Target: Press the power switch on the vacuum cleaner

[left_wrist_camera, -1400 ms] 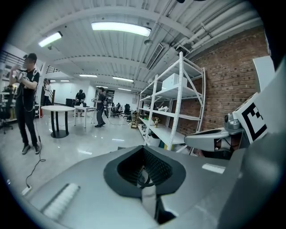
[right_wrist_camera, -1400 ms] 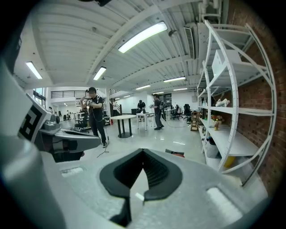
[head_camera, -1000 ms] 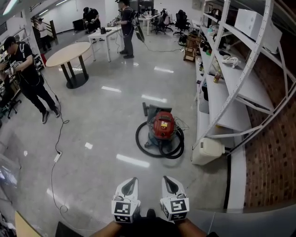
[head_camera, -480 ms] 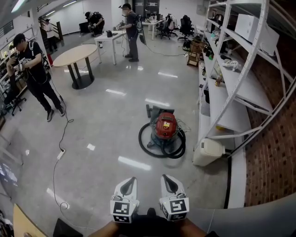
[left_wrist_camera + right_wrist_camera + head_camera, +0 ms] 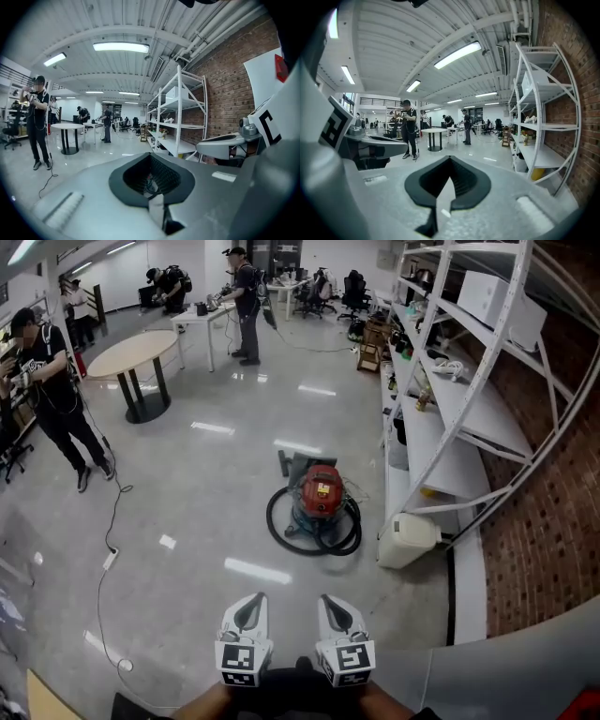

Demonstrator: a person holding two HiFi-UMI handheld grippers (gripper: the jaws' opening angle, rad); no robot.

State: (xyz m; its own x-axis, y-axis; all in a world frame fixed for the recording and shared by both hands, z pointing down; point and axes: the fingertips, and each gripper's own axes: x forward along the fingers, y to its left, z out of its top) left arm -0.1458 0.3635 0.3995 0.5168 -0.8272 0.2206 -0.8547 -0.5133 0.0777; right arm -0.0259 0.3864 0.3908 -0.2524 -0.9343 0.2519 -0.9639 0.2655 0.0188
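The red vacuum cleaner [image 5: 322, 495] is seen on the floor [image 5: 187, 512], well ahead of both grippers. The left gripper [image 5: 250, 606] and right gripper [image 5: 332, 606] are held with jaws together, empty.

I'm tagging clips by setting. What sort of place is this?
Likely a shared lab or workshop office: white shelving against a brick wall, tables with people standing at them, and a red vacuum cleaner on the polished floor.
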